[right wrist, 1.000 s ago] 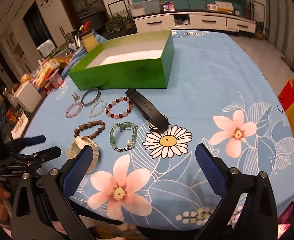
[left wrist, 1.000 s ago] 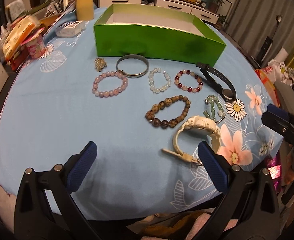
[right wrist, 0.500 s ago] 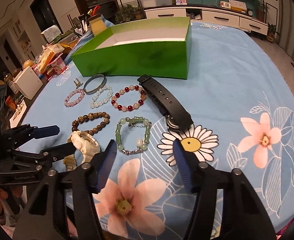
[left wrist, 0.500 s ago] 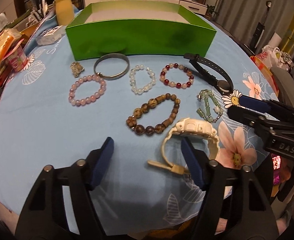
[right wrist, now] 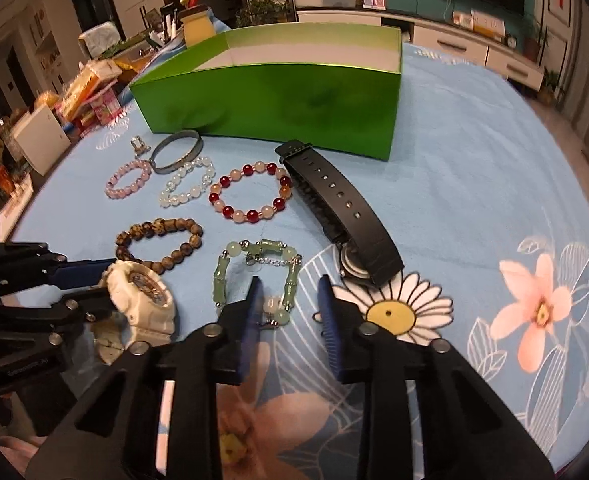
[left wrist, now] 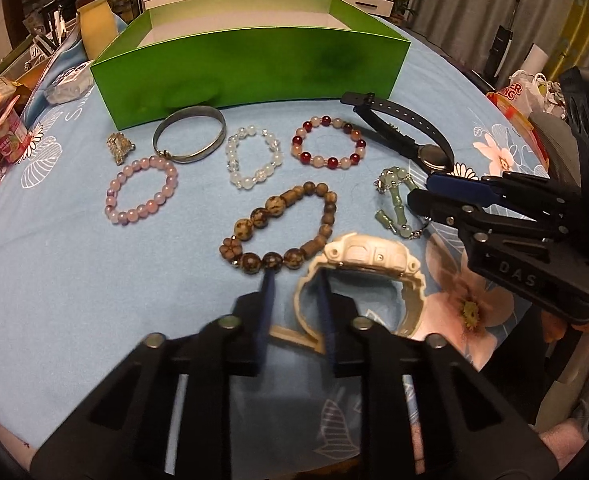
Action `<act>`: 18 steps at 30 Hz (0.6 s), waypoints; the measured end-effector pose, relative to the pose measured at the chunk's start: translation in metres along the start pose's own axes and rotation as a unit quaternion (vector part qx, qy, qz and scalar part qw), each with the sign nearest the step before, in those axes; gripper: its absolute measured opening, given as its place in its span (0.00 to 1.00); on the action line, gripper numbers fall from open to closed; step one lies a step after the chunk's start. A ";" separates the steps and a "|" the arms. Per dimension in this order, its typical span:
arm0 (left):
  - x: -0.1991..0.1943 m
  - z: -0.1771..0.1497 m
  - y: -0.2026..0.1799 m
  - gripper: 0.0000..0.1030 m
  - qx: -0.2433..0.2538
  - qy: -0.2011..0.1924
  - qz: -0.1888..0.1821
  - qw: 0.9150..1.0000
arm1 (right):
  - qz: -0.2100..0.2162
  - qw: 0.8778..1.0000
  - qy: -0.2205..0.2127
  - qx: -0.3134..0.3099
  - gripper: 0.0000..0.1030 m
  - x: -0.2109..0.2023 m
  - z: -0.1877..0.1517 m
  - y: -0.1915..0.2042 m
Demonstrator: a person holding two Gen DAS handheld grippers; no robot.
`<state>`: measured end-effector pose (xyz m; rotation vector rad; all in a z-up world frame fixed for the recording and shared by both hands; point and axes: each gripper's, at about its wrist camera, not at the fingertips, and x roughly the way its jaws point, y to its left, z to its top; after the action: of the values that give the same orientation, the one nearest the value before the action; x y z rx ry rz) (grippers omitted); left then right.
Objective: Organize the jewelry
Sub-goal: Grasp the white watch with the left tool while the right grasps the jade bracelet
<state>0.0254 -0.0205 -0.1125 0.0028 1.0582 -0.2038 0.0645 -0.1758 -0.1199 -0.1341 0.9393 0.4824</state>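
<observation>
Left gripper (left wrist: 294, 280) jaws narrowed but still apart, straddling the strap of the white watch (left wrist: 364, 258), not yet pinching it as far as I can tell. Right gripper (right wrist: 288, 288) jaws likewise part open, nothing held, tips over the near end of the jade bracelet (right wrist: 260, 270).

All jewelry sits on the table (left wrist: 54, 260) in front of the green box (left wrist: 254, 68), toward the near edge. The box interior reads empty in both views.

Handling, my guess:
- white watch: chunky resin, stiff, light; take it by the strap loop, not the case.
- jade bracelet: hard links on a thin chain, floppy, will sag and swing; pinch one link.
- wooden bead bracelet (left wrist: 282, 228) touches the watch case, may drag along.

View differences:
- the right wrist shows the watch dial face and the black watch (right wrist: 340, 216) strap holes.
- the left wrist shows the left jaws relative to the strap, and the small metal charm (left wrist: 120, 146) more clearly.
</observation>
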 end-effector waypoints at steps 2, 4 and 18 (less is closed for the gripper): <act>0.000 0.000 0.000 0.13 -0.004 -0.002 -0.006 1.000 | -0.012 1.000 -0.004 -0.014 0.22 0.003 0.001 0.005; 0.000 -0.001 0.000 0.09 -0.005 -0.004 -0.010 1.000 | -0.027 0.999 -0.010 -0.028 0.14 0.005 0.001 0.008; -0.028 -0.005 0.015 0.08 -0.040 -0.029 -0.052 0.997 | -0.030 0.996 -0.070 -0.044 0.08 -0.030 0.011 0.016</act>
<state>0.0109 -0.0012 -0.0923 -0.1300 1.0098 -0.2530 0.0511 -0.1685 -0.0880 -0.2053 0.7745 0.4725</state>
